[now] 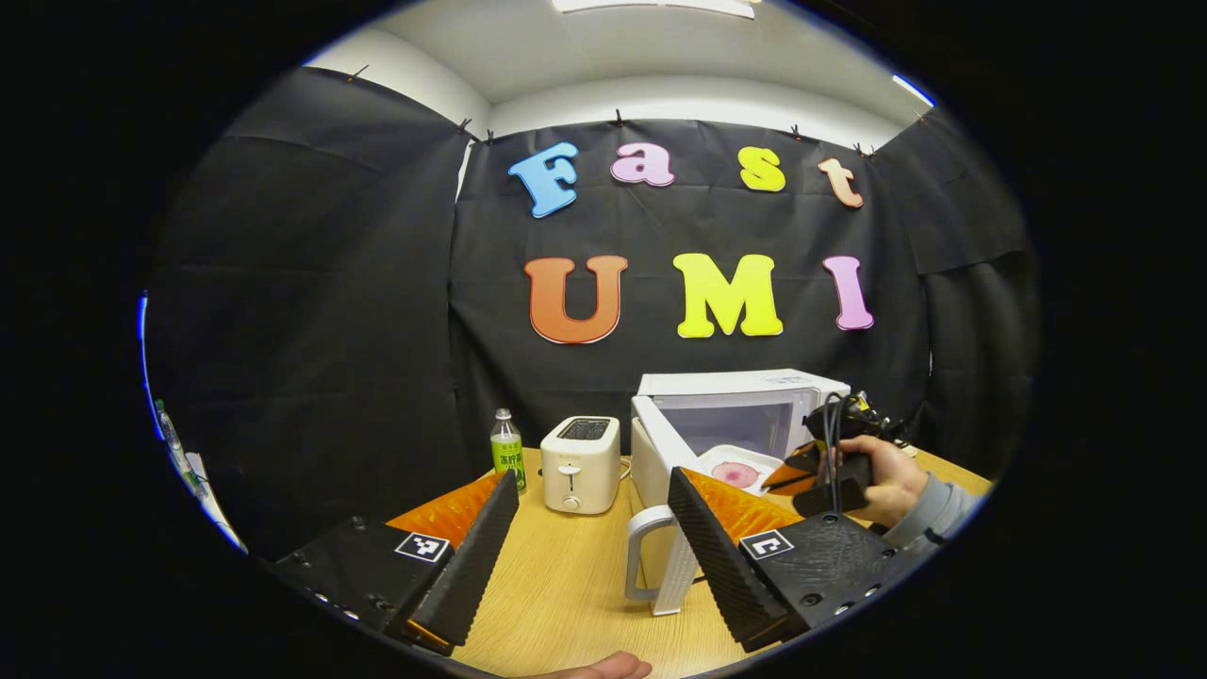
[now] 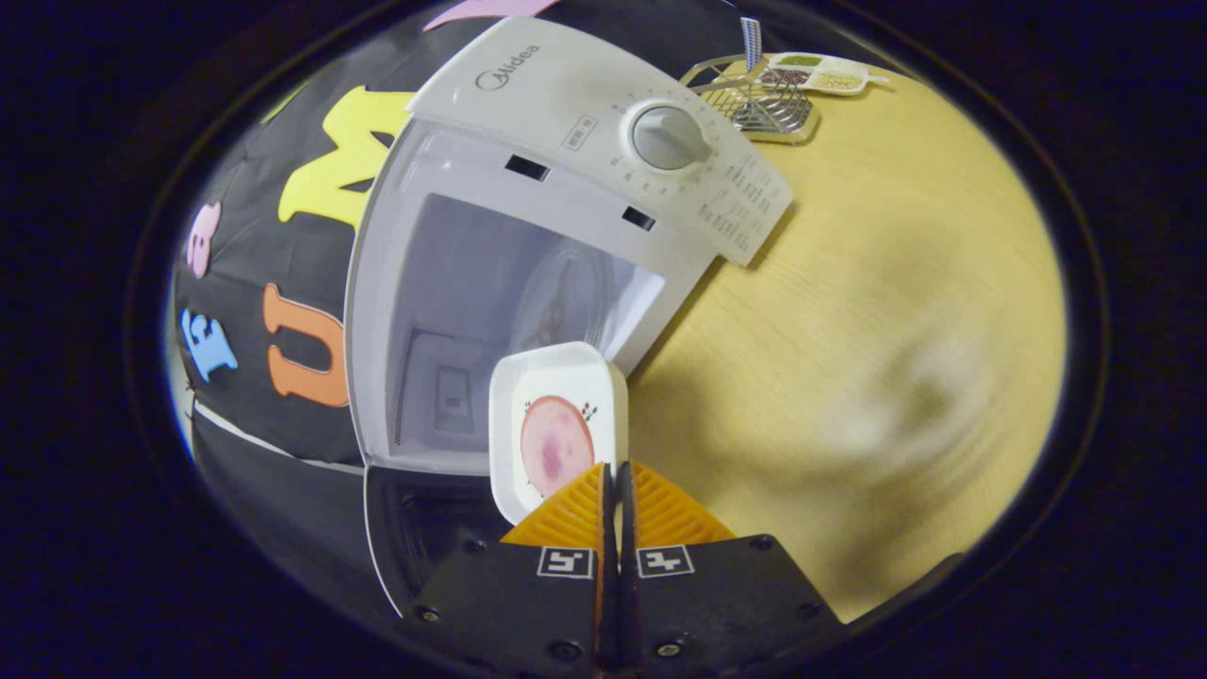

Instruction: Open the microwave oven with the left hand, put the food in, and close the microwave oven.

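While the microwave (image 2: 528, 236) stands open, the right tool (image 2: 615, 476) pinches the food dish (image 2: 556, 424).

Black gripper bodies here, each carrying a small square black-and-white marker (image 1: 766, 544) and round screw heads (image 1: 809, 598). Ribbed fingers (image 1: 721, 556). A grey sleeve (image 1: 934, 512), with black cables (image 1: 832, 436) looping over that hand.

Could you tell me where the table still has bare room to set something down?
Bare wood lies in front of the toaster, running toward the left gripper, and to the right of the microwave below the wire rack. It is crowded at the microwave's mouth, where the right gripper holds the dish, and by the open door.
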Tool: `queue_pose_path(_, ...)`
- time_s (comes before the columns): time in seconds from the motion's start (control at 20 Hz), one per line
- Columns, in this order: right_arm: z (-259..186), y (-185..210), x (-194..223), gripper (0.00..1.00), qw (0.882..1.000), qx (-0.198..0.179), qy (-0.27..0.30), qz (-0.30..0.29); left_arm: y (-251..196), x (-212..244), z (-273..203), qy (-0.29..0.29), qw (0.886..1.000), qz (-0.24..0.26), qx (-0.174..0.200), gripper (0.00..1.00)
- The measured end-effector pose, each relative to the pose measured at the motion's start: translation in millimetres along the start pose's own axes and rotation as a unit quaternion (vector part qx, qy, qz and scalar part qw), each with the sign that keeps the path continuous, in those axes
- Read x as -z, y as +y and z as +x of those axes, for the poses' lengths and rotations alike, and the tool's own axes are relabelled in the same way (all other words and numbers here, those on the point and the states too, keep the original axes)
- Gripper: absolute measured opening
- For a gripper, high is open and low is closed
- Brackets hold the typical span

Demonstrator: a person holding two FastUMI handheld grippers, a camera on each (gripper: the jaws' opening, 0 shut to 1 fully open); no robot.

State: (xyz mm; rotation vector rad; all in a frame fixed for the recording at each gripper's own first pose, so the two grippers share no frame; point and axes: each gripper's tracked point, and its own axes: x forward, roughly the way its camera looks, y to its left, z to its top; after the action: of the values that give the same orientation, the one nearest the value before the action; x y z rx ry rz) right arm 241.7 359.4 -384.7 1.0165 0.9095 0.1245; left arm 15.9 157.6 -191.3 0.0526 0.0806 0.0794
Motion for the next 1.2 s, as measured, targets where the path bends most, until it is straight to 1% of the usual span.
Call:
queue_pose_path(0.15, 27.3, 20.5, -8.1, 0.04, 0.998, -0.022, -0.056, 0.001, -0.6, 4.5, 1.5, 0.009, 1.000, 0.006, 0.001, 0.96)
queue_pose_path(0.25, 44.7, 33.1, -20.7, 0.04, 0.995, -0.039, -0.094, 0.005, -2.0, 8.1, 2.7, 0.014, 1.000, 0.010, 0.002, 0.96)
queue_pose_path(0.3, 51.9, 36.9, -28.4, 0.04, 0.993, -0.042, -0.114, 0.008, -3.7, 11.3, 4.2, 0.018, 1.000, 0.012, 0.003, 0.96)
queue_pose_path(0.35, 59.7, 40.0, -38.5, 0.00, 0.990, -0.045, -0.134, 0.013, -5.2, 13.2, 5.8, 0.020, 1.000, 0.014, 0.004, 0.96)
queue_pose_path(0.4, 65.3, 42.0, -46.7, 0.04, 0.987, -0.046, -0.155, 0.015, -6.0, 14.6, 6.7, 0.022, 1.000, 0.016, 0.004, 0.96)
queue_pose_path(0.5, 75.4, 44.7, -64.0, 0.04, 0.979, -0.050, -0.196, 0.012, -8.2, 14.0, 9.3, 0.020, 1.000, 0.017, 0.006, 0.96)
queue_pose_path(0.6, 83.3, 43.8, -74.7, 0.04, 0.972, -0.045, -0.229, -0.006, -11.7, 14.5, 11.5, 0.019, 1.000, 0.018, 0.010, 0.96)
queue_pose_path(0.65, 87.9, 41.9, -77.2, 0.04, 0.971, -0.039, -0.236, -0.014, -12.1, 14.6, 12.7, 0.018, 1.000, 0.017, 0.010, 0.96)
queue_pose_path(0.75, 101.8, 40.0, -77.0, 0.04, 0.971, -0.034, -0.235, -0.015, -12.5, 16.4, 14.8, 0.021, 1.000, 0.017, 0.012, 0.96)
queue_pose_path(0.8, 108.2, 38.5, -74.1, 0.00, 0.972, -0.028, -0.232, -0.018, -12.3, 16.8, 16.4, 0.023, 0.999, 0.019, 0.011, 0.96)
queue_pose_path(0.85, 114.0, 37.5, -73.2, 0.00, 0.972, -0.026, -0.232, -0.020, -11.6, 17.4, 17.0, 0.023, 0.999, 0.019, 0.010, 0.96)
queue_pose_path(0.9, 118.0, 38.6, -72.9, 0.04, 0.971, -0.029, -0.236, -0.020, -10.7, 17.7, 17.3, 0.023, 1.000, 0.019, 0.009, 0.96)
queue_pose_path(1.05, 122.7, 40.6, -70.4, 0.06, 0.969, -0.032, -0.244, -0.013, -7.1, 21.9, 16.9, 0.026, 1.000, 0.012, 0.006, 0.96)
queue_pose_path(1.2, 126.0, 41.5, -69.6, 0.09, 0.966, -0.034, -0.255, -0.011, -0.9, 32.4, 17.8, 0.040, 0.999, 0.010, 0.000, 0.96)
